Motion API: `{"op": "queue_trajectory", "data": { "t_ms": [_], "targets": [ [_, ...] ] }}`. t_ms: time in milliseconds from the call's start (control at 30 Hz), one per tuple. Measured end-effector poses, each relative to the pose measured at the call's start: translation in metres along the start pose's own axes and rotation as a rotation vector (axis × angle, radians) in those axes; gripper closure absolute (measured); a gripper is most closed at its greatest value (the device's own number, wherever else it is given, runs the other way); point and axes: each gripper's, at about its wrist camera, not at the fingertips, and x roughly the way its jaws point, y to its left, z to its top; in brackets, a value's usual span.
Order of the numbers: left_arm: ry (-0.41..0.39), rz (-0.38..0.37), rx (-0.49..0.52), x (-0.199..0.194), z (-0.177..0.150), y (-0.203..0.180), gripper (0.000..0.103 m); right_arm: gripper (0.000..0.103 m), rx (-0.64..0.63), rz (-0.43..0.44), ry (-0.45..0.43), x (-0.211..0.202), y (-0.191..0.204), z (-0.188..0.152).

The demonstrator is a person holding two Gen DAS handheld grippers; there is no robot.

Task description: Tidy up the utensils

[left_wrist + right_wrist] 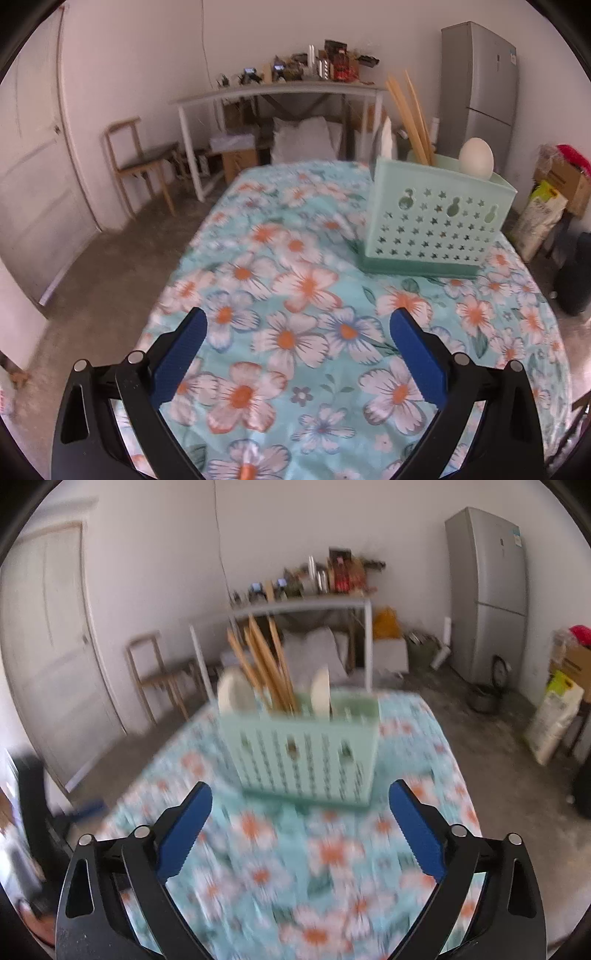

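Both the left claw [297, 325] and right claw [300, 797] gape wide, empty, before the unlabelled utensil caddy [306, 753].

Mint-green utensil caddy [436, 225], star cutouts; turquoise tablecloth [295, 295], orange-white flowers; blue claw pads [181, 354].

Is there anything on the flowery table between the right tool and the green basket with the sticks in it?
Nothing visible. The right tool is open and empty, and only bare flowered tablecloth lies between it and the green utensil basket. The picture is blurry, so something tiny could go unseen.
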Motion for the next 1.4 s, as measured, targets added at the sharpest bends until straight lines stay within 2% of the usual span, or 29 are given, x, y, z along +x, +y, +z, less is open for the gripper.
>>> {"op": "queue_trajectory", "data": {
  "t_ms": [133, 400, 567, 733, 933, 1400],
  "targets": [
    [-0.004, 0.072, 0.031, -0.005, 0.006, -0.003, 0.006, 0.008, 0.0, -0.066, 0.062, 0.004, 0.002, -0.017],
    [0.035, 0.127, -0.093, -0.007, 0.015, 0.005, 0.006, 0.008, 0.043, -0.162, 0.059, -0.012, -0.012, -0.04],
    [0.061, 0.171, -0.072, -0.002, 0.014, 0.001, 0.006, 0.008, 0.069, -0.177, 0.055, -0.012, -0.019, -0.042],
    [0.053, 0.202, -0.072, -0.003, 0.014, 0.001, 0.006, 0.008, 0.075, -0.204, 0.051, -0.011, -0.023, -0.041],
    [0.052, 0.221, -0.09, -0.004, 0.015, 0.006, 0.006, 0.008, 0.07, -0.238, 0.048, -0.011, -0.027, -0.041],
    [0.074, 0.214, -0.078, -0.002, 0.014, 0.006, 0.006, 0.008, 0.075, -0.233, 0.05, -0.015, -0.03, -0.042]
  ]
}}
